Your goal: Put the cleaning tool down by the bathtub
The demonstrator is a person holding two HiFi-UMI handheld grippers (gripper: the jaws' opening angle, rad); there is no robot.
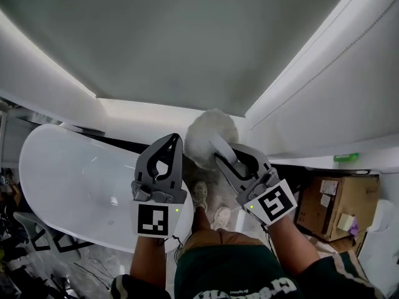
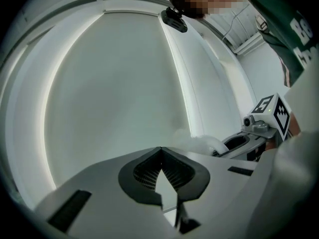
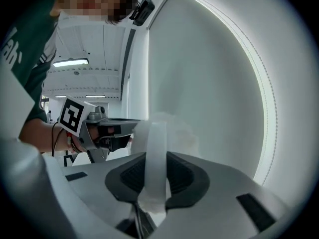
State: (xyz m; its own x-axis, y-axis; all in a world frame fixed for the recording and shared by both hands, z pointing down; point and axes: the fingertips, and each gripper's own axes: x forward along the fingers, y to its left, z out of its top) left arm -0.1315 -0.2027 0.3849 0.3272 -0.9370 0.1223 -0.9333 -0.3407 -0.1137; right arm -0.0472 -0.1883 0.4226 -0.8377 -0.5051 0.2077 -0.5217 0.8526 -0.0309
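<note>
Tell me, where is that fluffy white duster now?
In the head view's centre, the right tongs hold the duster aloft, right of the bathtub.

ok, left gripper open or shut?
Shut. The left gripper has its jaw tips touching with nothing between them; the cleaning tool is in the right gripper.

The bare left forearm (image 1: 149,263) and right forearm (image 1: 288,235) reach forward side by side. The grey left gripper (image 1: 174,138) has its jaws pressed together, empty. The matching right gripper (image 1: 224,153) clamps a white plastic handle (image 3: 155,158).
</note>
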